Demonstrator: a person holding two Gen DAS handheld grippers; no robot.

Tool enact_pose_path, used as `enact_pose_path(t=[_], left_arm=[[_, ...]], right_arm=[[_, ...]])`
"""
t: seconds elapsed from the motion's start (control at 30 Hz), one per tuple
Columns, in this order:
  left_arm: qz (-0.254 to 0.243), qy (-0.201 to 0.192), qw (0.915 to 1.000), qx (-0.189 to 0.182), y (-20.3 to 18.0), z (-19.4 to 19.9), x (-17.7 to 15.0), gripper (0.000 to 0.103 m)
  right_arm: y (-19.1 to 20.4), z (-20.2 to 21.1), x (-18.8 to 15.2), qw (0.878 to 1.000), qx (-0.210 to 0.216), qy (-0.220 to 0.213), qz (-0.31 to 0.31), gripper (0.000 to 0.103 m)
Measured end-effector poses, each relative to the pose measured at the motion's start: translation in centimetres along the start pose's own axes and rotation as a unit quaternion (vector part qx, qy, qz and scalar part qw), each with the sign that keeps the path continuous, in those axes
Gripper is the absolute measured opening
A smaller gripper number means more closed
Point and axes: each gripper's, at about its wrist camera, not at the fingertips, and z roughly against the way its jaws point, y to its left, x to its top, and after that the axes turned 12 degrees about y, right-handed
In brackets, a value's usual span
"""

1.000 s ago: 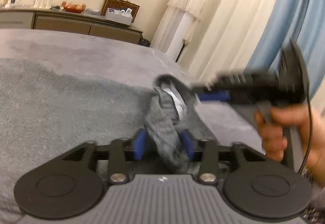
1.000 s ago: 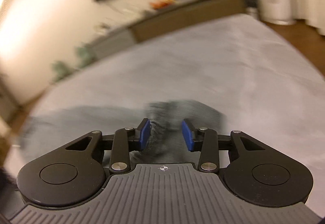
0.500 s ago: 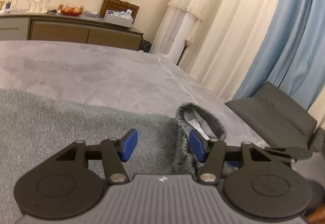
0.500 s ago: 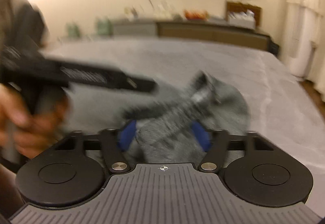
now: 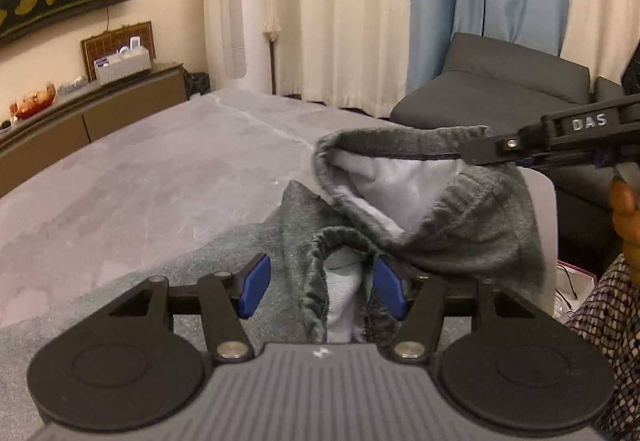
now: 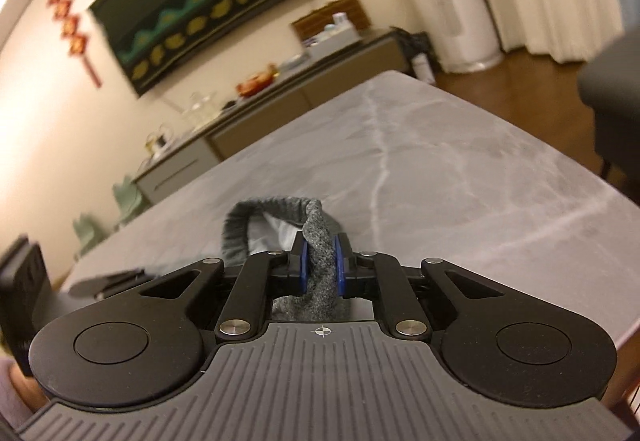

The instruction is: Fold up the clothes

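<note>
Two grippers work one grey garment (image 5: 460, 229) over the grey table (image 5: 140, 193). Your right gripper (image 6: 320, 267) is clamped on a fold of its waistband, holding that edge above the table so the pale lining shows. Your left gripper (image 5: 320, 283) stands spread, a bunched part of the garment lying between its fingers and against the right pad. Your right hand (image 5: 624, 209) grips the handle at the frame's edge; its bar reads "DAS".
</note>
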Motion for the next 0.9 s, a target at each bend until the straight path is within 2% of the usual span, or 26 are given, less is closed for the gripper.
enact_pose_path(t=[0.03, 0.07, 0.13, 0.17, 0.2, 0.23, 0.27, 0.3, 0.37, 0.4, 0.43, 0.5, 0.6, 0.67, 0.7, 0.73, 0.77, 0.8, 0.83, 0.9], left_arm=[[-0.006, 0.004, 1.0000, 0.004, -0.1, -0.5, 0.3, 0.056], [-0.011, 0.009, 0.9999, 0.008, -0.1, -1.0, 0.6, 0.044], [-0.012, 0.017, 0.9996, 0.017, 0.1, -1.9, 1.1, 0.007], [0.022, 0.012, 0.9992, 0.030, 0.8, -1.7, 1.0, 0.005], [0.061, 0.006, 0.9973, 0.040, 1.7, -1.3, 0.9, 0.005], [0.135, -0.003, 0.9903, 0.034, 3.7, -0.7, 0.3, 0.006], [0.211, -0.002, 0.9774, 0.017, 5.9, -0.5, -0.8, 0.007], [0.280, -0.002, 0.9601, 0.001, 7.9, -0.4, -1.8, 0.008], [0.346, -0.011, 0.9380, -0.023, 10.1, -0.1, -3.7, 0.024], [0.359, -0.016, 0.9327, -0.030, 10.8, 0.1, -4.3, 0.029], [0.352, -0.021, 0.9353, -0.031, 10.5, 0.6, -4.3, 0.037], [0.338, -0.029, 0.9402, -0.032, 10.1, 1.5, -4.4, 0.042], [0.316, -0.042, 0.9470, -0.034, 9.5, 2.9, -4.4, 0.043], [0.300, -0.051, 0.9519, -0.034, 9.0, 3.8, -4.4, 0.044], [0.282, -0.055, 0.9574, -0.025, 8.1, 3.9, -4.1, 0.044], [0.275, -0.060, 0.9595, -0.005, 7.6, 4.1, -3.9, 0.045], [0.268, -0.065, 0.9610, 0.015, 7.1, 4.2, -3.7, 0.045], [0.265, -0.068, 0.9611, 0.039, 6.6, 4.3, -3.5, 0.045], [0.282, -0.060, 0.9536, 0.087, 6.7, 4.2, -3.5, 0.046], [0.332, -0.035, 0.9317, 0.143, 7.8, 3.8, -3.9, 0.047]], right_arm=[[-0.5, -0.1, 0.1, 1.000, 0.005, 0.001, -0.015, 0.011], [-0.8, -0.3, 0.1, 1.000, 0.012, 0.003, -0.022, 0.011], [-1.3, -0.8, 0.1, 0.999, 0.026, 0.007, -0.037, 0.011], [-1.6, -1.0, 0.1, 0.998, 0.033, 0.009, -0.044, 0.011], [-1.7, -1.0, 0.0, 0.998, 0.039, 0.008, -0.047, 0.011], [-1.8, -1.0, -0.1, 0.997, 0.054, 0.006, -0.057, 0.011], [-2.0, -1.0, -0.1, 0.995, 0.072, 0.006, -0.066, 0.011], [-1.8, -1.2, -0.2, 0.994, 0.083, 0.012, -0.068, 0.011], [-1.3, -2.0, -0.4, 0.992, 0.106, 0.030, -0.065, 0.011], [-0.4, -2.7, -0.5, 0.991, 0.113, 0.044, -0.050, 0.011], [0.4, -3.4, -0.5, 0.991, 0.119, 0.058, -0.035, 0.011], [2.4, -4.5, -0.8, 0.989, 0.123, 0.085, 0.005, 0.011], [5.7, -5.6, -1.7, 0.989, 0.040, 0.094, 0.106, 0.022], [6.9, -5.6, -2.1, 0.985, 0.008, 0.083, 0.148, 0.029], [7.2, -5.6, -2.2, 0.985, 0.010, 0.081, 0.153, 0.033], [7.4, -5.6, -2.3, 0.984, 0.012, 0.079, 0.159, 0.046], [7.6, -5.7, -2.3, 0.983, 0.014, 0.078, 0.163, 0.054], [7.8, -5.8, -2.5, 0.981, 0.006, 0.082, 0.174, 0.054], [8.0, -5.9, -2.7, 0.979, -0.002, 0.086, 0.184, 0.054], [8.5, -6.1, -3.1, 0.974, -0.018, 0.093, 0.206, 0.052]])
